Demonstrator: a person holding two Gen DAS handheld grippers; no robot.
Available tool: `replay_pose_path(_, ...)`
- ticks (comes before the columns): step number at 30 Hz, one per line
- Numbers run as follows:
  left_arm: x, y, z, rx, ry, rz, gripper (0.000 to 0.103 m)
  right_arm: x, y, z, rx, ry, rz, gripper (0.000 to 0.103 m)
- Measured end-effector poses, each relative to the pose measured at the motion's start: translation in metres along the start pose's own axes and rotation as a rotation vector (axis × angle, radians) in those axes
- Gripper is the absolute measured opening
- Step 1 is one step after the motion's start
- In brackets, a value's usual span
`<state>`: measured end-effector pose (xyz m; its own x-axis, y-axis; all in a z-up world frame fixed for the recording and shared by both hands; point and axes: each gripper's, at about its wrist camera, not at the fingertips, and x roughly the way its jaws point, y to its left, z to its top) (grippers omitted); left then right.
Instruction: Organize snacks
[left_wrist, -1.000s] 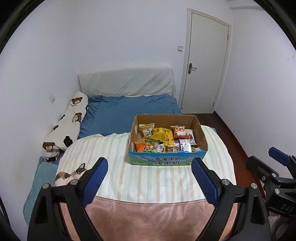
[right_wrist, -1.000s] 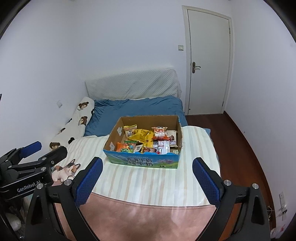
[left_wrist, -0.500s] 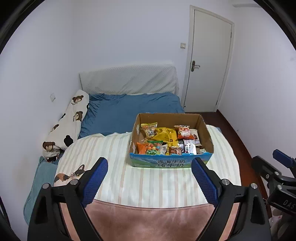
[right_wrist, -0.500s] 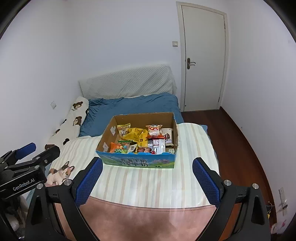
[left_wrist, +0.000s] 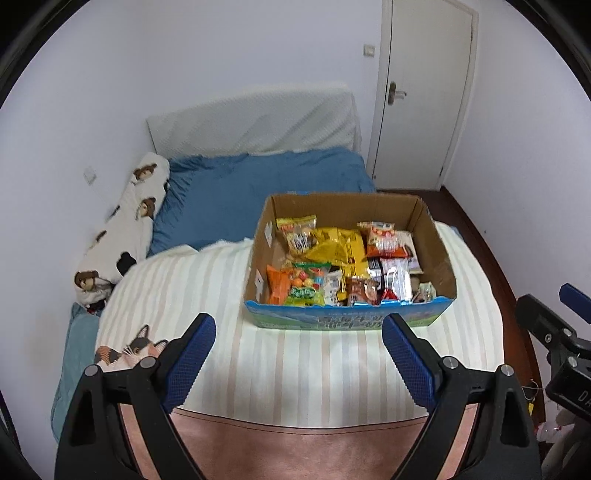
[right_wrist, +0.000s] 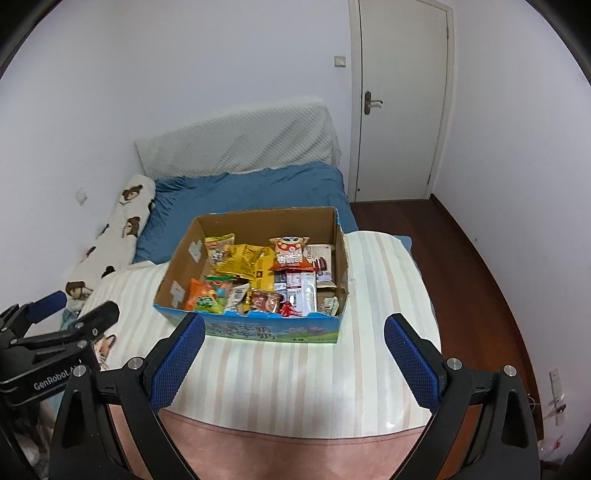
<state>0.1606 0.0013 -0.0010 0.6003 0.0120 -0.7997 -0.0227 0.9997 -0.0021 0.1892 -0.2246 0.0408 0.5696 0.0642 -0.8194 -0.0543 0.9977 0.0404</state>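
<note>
Both grippers dropped closer to the one snack box (left_wrist: 349, 266).
Left gripper (left_wrist: 298, 354) and right gripper (right_wrist: 293, 354) fingers wide apart, empty; striped blanket (left_wrist: 295, 369) underneath, nothing blocking.

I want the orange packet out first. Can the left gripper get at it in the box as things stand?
Probably yes: the left gripper is open and empty, the box has no lid, and the orange packet lies exposed at its near left corner.
</note>
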Motion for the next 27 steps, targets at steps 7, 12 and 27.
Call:
replay_pose_path(7, 0.039, -0.001, 0.006, -0.003, 0.083, -0.004, 0.092, 0.043, -0.002, 0.006, 0.002, 0.07, -0.022, 0.1)
replay_pose_path(12, 0.058, -0.004, 0.012, 0.009, 0.12, -0.005, 0.092, 0.063, -0.001, 0.007, -0.006, 0.11, -0.032, 0.1)
replay_pose_path(27, 0.065, -0.01, 0.016, 0.03, 0.123, -0.011, 0.092, 0.077, -0.005, 0.011, 0.011, 0.138, -0.039, 0.1)
